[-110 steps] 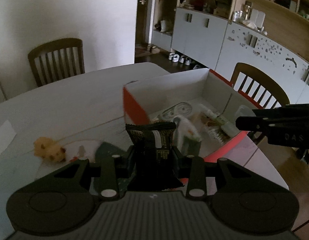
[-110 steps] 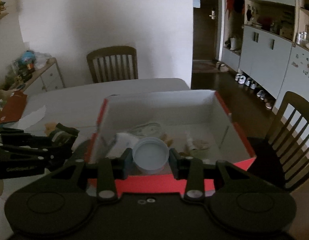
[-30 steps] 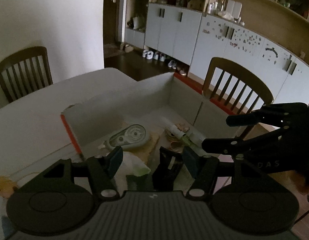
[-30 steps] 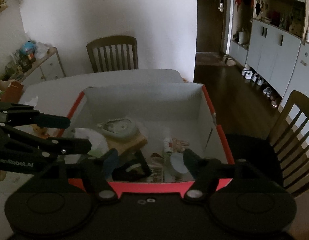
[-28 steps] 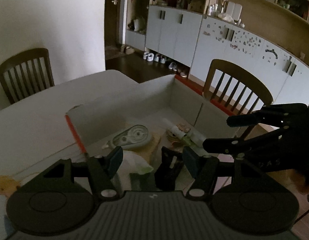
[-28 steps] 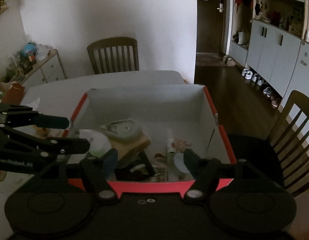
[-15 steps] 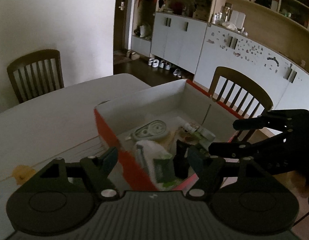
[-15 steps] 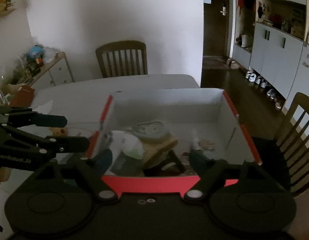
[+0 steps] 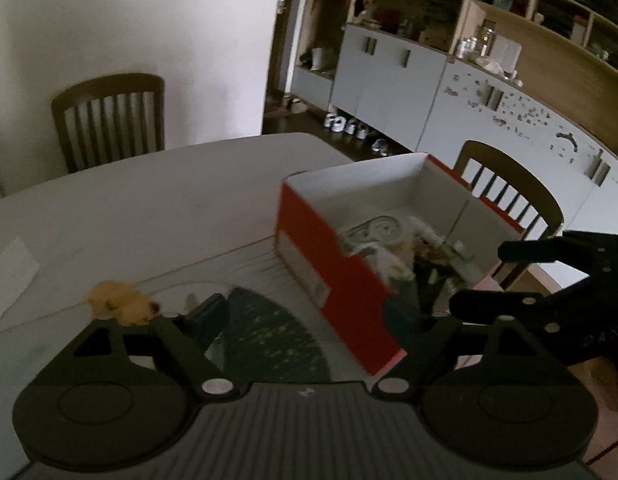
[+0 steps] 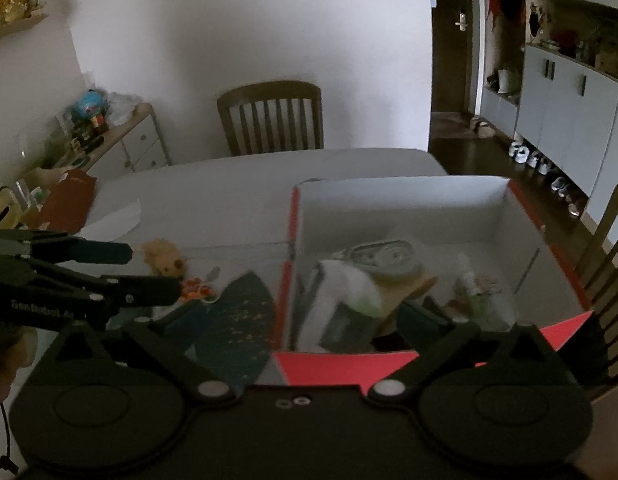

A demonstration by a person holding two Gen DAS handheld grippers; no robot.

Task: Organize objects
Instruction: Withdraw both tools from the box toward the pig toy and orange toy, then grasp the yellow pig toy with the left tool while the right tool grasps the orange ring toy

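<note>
Nearby, fan & plush toy beside box

Wooden slat-back chair at the table's far side, against a white wall. Second chair to the right. Grey cabinet run with cluttered shelves above; shoes lined on the dark floor. Low dresser left, piled with clutter.

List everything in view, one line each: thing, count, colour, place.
box: 1, red outside, white inside, on table, right.
correction tape: 1, grey-green, inside box.
white packet: 1, white-green, inside box, left.
plush toy: 1, yellow, on table left of box.
fan-shaped piece: 1, dark teal, on table beside box.
table: 1, white.
chairs: 2, brown.
left claw: open, empty.
right claw: open, empty.
</note>
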